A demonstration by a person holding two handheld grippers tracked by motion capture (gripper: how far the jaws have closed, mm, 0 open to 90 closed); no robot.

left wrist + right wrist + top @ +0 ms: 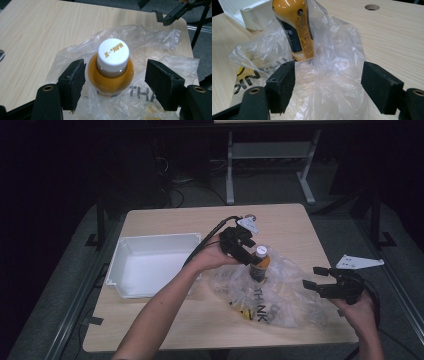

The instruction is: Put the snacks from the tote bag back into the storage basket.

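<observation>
Standing upright on the wooden counter (165,320), an orange bottle (259,265) with a white cap (113,53) rises out of a crumpled clear plastic bag (280,295) printed with black letters. The left tongs (248,254) hover at the bottle's neck, their padded jaws spread wide on either side of it and touching nothing; the left gripper view looks straight down on the cap between them. The right tongs (312,277) sit near the counter's right edge, jaws also wide apart and empty, with a fold of the bag lying between them, though contact cannot be told. A white tray (127,290) rests on the counter, left of the bag.
</observation>
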